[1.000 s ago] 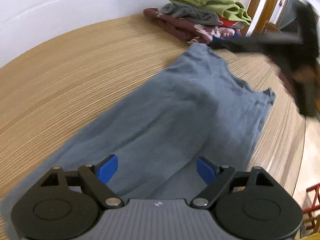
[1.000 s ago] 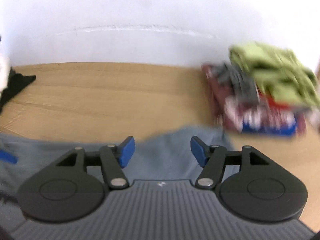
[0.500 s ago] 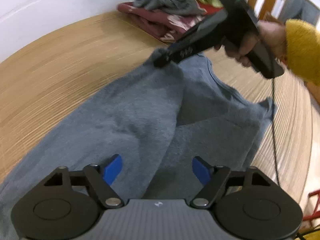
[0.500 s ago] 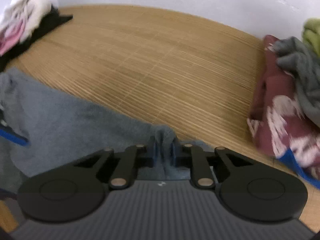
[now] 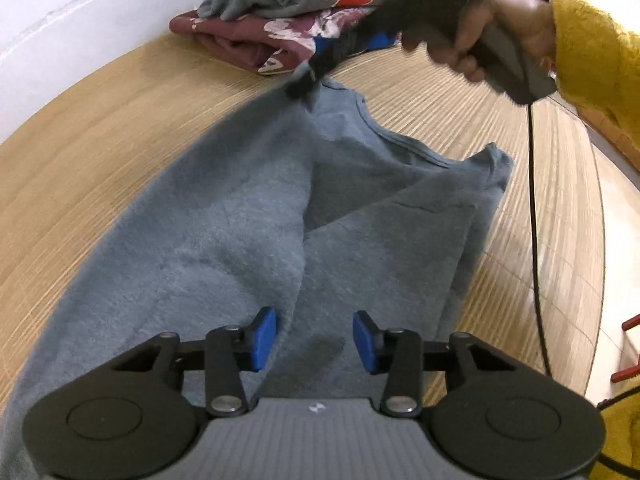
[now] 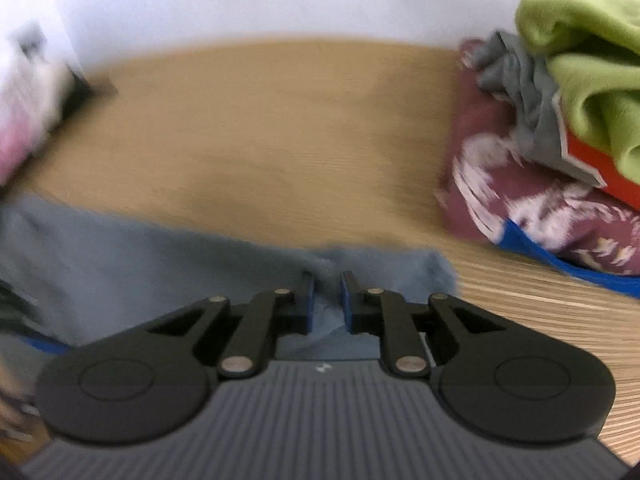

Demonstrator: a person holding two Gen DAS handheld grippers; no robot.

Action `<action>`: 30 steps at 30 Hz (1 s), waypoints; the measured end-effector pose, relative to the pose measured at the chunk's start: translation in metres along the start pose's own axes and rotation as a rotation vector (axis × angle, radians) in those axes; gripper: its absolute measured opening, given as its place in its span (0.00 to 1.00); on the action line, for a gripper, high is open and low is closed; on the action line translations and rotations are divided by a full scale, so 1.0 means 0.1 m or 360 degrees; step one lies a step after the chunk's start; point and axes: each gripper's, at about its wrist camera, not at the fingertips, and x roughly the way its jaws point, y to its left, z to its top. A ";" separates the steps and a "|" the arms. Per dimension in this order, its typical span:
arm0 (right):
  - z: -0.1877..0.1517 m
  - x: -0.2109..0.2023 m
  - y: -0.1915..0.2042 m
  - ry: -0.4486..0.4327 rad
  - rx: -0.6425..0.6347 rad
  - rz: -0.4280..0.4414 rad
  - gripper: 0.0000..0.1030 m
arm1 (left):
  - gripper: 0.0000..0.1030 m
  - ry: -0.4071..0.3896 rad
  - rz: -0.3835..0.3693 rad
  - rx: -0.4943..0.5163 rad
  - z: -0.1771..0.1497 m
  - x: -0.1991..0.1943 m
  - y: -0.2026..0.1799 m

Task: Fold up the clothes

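Note:
A grey-blue shirt (image 5: 248, 216) lies spread on the wooden table (image 5: 100, 128), with a lengthwise fold ridge down its middle. My left gripper (image 5: 315, 340) hovers low over its near end. Its jaws are closing, the blue pads stand apart, and the fold lies between them untouched. At the far end my right gripper (image 5: 304, 82), held by a hand (image 5: 480, 28) in a yellow sleeve, pinches the shirt's shoulder corner. In the right wrist view the right gripper (image 6: 327, 300) has shirt cloth (image 6: 160, 264) bunched between nearly closed pads. Its jaws are opening slightly.
A pile of folded clothes (image 5: 288, 12), green, grey, red and maroon, sits at the table's far edge by the white wall, right of the right gripper (image 6: 560, 120). A blurred white-and-pink pile (image 6: 28, 92) is far left. A black cable (image 5: 532, 200) hangs from the right gripper.
The right gripper swung in and shut on the shirt's shoulder corner. The left gripper slid forward along the shirt and its jaws narrowed over the fold.

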 end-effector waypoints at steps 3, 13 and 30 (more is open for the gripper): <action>-0.07 0.23 0.14 0.0001 -0.0192 -0.0184 0.26 | 0.45 0.0002 0.0065 -0.0010 0.03 0.00 0.01; -0.16 -0.29 0.57 -0.0347 -0.0002 0.0120 0.36 | 0.58 -0.0048 -0.0004 -0.0063 0.06 0.13 0.03; -0.82 -0.44 2.04 -0.0421 -0.0010 -0.0053 0.45 | 0.64 -0.0022 0.0396 -0.0274 -1.08 -1.04 1.26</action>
